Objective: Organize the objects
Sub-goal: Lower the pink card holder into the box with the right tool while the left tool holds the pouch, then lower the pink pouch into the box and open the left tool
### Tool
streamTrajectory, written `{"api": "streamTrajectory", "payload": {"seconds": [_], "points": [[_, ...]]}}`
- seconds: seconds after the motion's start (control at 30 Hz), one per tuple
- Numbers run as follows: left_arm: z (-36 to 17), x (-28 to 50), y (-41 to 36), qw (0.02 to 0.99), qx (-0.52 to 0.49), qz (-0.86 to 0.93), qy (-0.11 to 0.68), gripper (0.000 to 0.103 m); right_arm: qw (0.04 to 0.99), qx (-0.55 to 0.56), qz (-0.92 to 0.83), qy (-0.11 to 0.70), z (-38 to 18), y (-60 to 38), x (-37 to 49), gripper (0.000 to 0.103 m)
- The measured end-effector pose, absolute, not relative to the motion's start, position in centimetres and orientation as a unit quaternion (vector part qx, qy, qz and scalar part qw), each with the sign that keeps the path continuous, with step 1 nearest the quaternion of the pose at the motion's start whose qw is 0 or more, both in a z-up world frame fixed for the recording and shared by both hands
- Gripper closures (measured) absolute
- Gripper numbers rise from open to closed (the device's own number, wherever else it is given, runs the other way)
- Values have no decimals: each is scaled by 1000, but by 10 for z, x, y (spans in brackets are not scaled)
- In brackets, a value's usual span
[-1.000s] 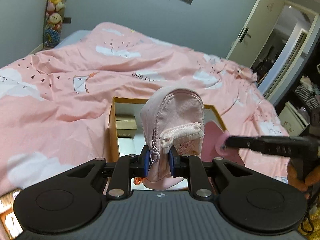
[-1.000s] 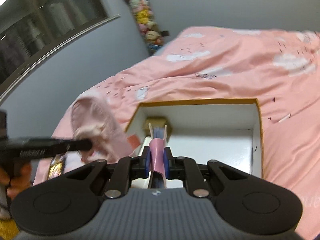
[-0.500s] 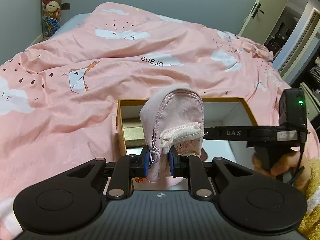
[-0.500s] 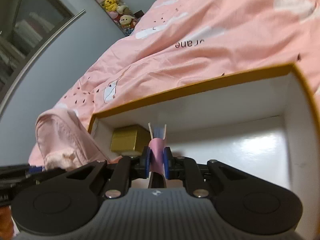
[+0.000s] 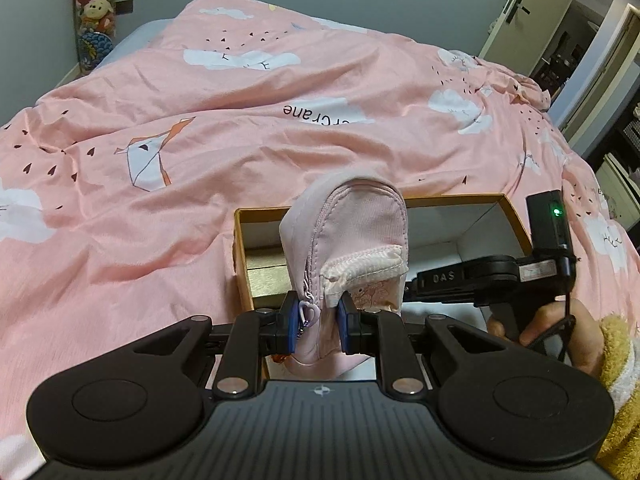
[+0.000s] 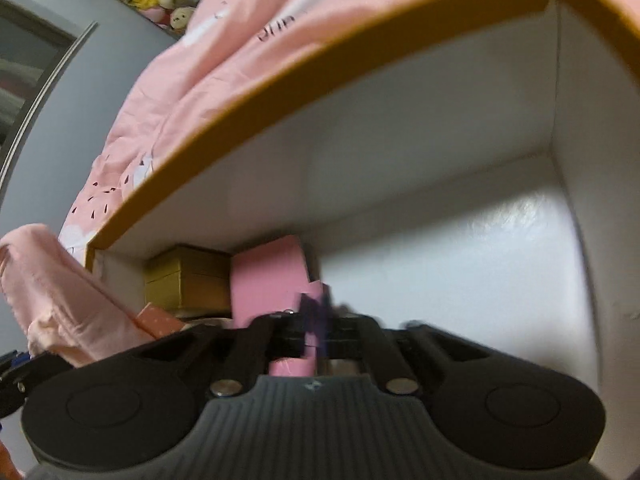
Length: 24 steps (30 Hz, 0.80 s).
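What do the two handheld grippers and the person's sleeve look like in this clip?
Both grippers are matte black with blue finger pads, silver screw heads and a ribbed grey housing bearing a small cross mark. The left gripper shows this sharply; the right gripper is blurred in its own view. Seen from the left wrist, the right one carries white "DAS" lettering, a black module with a green light and a thin black cable. The sleeve is fuzzy mustard-yellow fleece.

We see a soft ribbed-cloth pouch [image 5: 352,240] with a frayed hem, a smooth cotton-like duvet [image 5: 200,128], and at three o'clock a fuzzy sleeve [image 5: 616,364]. The cardboard box [image 6: 440,216] has a glossy white floor; the gripper bodies look matt plastic.
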<state>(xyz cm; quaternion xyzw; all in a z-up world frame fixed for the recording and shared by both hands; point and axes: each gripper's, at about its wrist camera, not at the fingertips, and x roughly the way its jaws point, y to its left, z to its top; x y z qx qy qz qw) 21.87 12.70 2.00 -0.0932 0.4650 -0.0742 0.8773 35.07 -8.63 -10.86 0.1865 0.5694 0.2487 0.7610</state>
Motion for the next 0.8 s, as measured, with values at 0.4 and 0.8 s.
{"api": "streamTrajectory", "payload": {"seconds": [0.4, 0.8], "points": [[-2, 244, 112, 848, -117, -109, 505, 82, 790, 131, 265, 537, -86, -84, 344, 100], [-41, 281, 107, 796, -157, -89, 578, 80, 813, 49, 282, 508, -69, -102, 316, 97]]}}
